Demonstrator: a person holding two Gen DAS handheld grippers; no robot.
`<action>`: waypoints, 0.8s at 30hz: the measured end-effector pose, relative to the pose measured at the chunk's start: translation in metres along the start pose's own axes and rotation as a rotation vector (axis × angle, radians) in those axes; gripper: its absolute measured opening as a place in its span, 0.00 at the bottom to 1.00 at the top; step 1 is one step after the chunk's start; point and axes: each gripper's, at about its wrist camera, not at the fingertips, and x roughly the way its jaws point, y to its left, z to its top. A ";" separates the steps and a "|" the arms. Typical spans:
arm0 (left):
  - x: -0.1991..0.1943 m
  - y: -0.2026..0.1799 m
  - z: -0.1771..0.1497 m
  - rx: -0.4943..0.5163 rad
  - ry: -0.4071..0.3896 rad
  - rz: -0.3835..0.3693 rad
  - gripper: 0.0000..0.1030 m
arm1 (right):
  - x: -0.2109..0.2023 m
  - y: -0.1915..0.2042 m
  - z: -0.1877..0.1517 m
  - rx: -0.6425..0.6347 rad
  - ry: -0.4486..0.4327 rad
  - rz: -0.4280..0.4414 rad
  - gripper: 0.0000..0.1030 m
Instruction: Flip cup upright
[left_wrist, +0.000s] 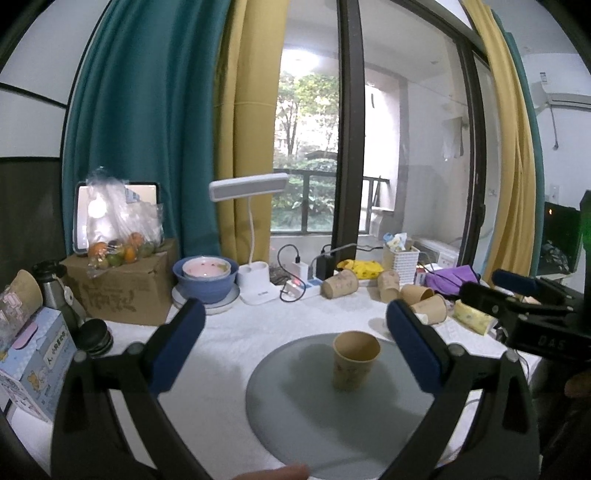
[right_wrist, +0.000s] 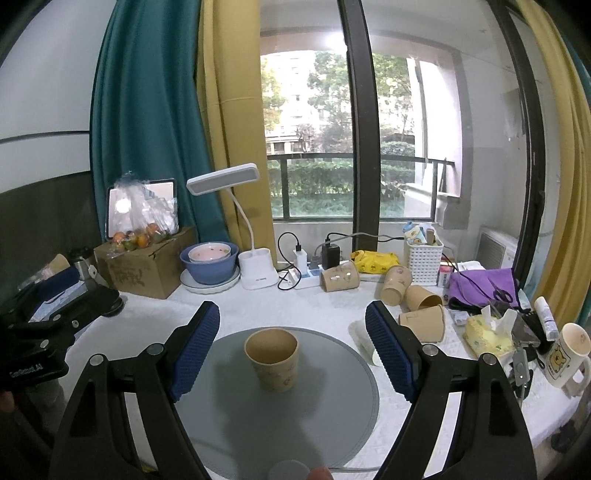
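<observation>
A tan paper cup (left_wrist: 355, 359) stands upright, mouth up, on a round grey mat (left_wrist: 314, 424); it shows in the right wrist view too (right_wrist: 273, 358), on the same mat (right_wrist: 295, 424). My left gripper (left_wrist: 295, 317) is open and empty, its blue pads above and behind the cup. My right gripper (right_wrist: 291, 321) is open and empty, its pads either side of the cup and apart from it. Each gripper shows at the edge of the other's view.
Several paper cups (right_wrist: 413, 295) lie tipped at the back right. A blue bowl (right_wrist: 210, 264), white desk lamp (right_wrist: 255, 273), power strip (right_wrist: 306, 277), cardboard box (right_wrist: 144, 269), white basket (right_wrist: 423, 260), tissue pack (right_wrist: 487, 332) and bear mug (right_wrist: 567, 352) ring the white table.
</observation>
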 end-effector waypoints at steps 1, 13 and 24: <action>0.000 0.000 0.000 0.001 -0.001 0.000 0.97 | 0.000 0.000 0.000 0.000 0.000 0.000 0.81; 0.000 0.000 0.001 0.004 -0.007 -0.010 0.97 | 0.000 -0.001 0.000 0.001 0.002 0.001 0.81; -0.001 0.000 0.001 0.004 -0.010 -0.011 0.97 | 0.000 0.000 -0.001 0.001 0.002 0.001 0.81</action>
